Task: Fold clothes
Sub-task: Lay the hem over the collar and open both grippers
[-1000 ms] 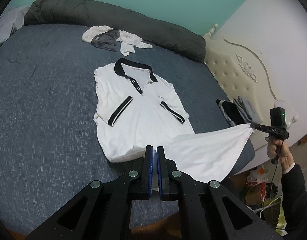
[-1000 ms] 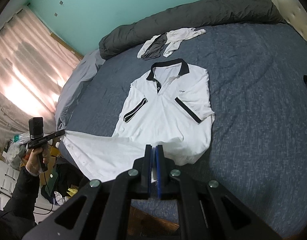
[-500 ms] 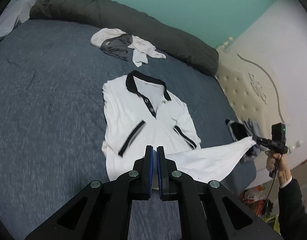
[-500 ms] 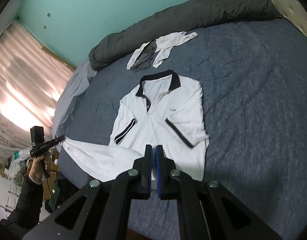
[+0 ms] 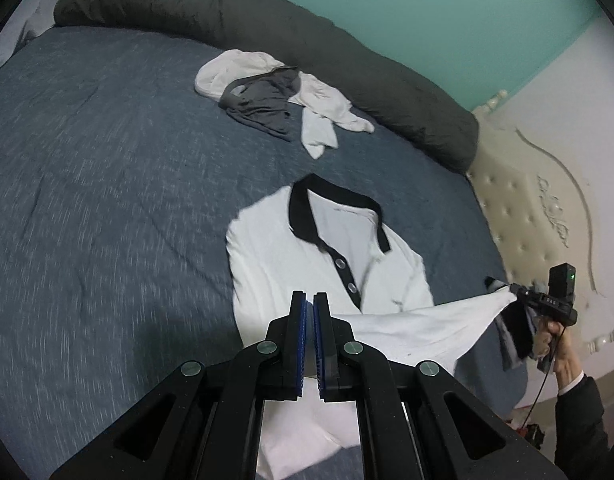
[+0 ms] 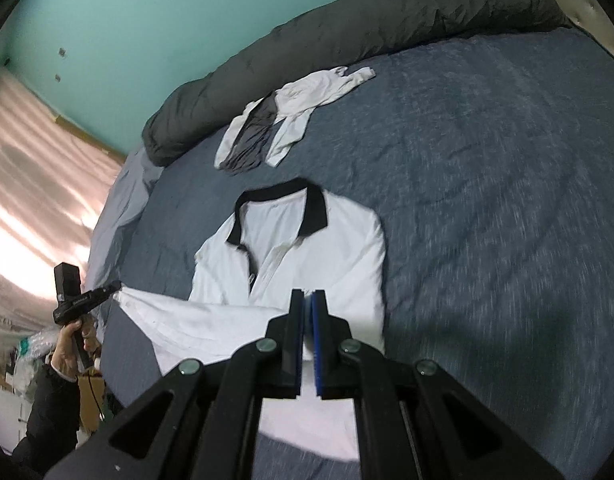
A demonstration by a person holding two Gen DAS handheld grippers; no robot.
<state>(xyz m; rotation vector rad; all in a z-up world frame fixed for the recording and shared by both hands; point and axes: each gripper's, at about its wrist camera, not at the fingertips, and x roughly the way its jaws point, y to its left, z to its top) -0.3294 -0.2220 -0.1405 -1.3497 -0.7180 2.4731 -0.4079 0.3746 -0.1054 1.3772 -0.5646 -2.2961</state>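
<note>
White polo shirt (image 5: 307, 264) lies mid-frame on the bed (image 5: 107, 200), collar toward the top; both jaws clamp its hem corners (left gripper (image 5: 310, 340), right gripper (image 6: 307, 340)), so the fold runs hem-to-collar, lengthwise.

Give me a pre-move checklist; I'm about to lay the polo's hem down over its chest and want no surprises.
1. Left gripper pinching hem corner: ok.
2. Right gripper pinching other corner: ok.
3. Hem of white polo shirt taut between both grippers: ok.
4. Black collar flat, facing up: ok.
5. Sleeves tucked in: cannot tell, hidden under lifted hem.
6. Heap of white and grey clothes clear of the fold: ok.
</note>
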